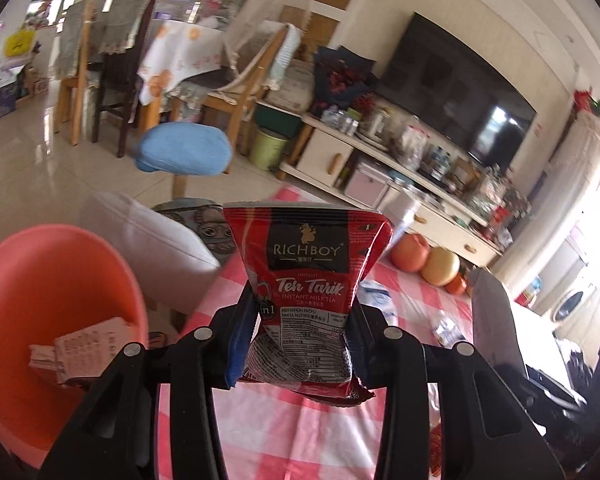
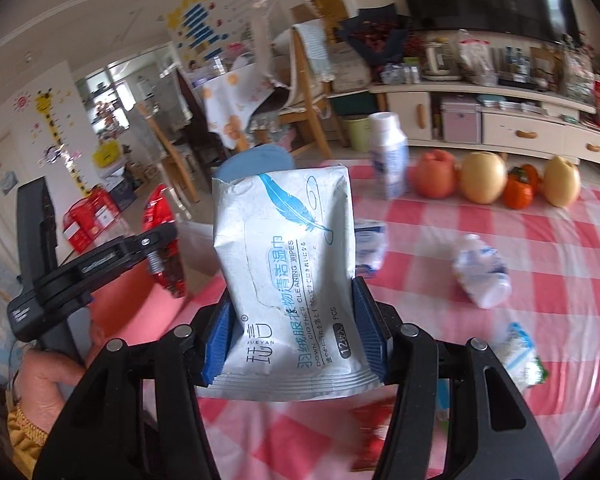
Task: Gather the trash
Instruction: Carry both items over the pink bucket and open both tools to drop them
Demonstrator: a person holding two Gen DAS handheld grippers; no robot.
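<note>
left wrist view: left tongs clamp tea sachet, right tongs clamp wipes pack, orange bin beside.

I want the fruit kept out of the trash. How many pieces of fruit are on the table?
5, in a row along the table's far edge: a pink apple, a yellow pear, two small orange persimmons set close together, and another yellow pear.

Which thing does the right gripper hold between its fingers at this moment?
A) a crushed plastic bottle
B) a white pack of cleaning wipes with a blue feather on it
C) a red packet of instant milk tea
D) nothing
B: in the right wrist view the right gripper has its blue pads pressed on both sides of the white pack of cleaning wipes.
</note>
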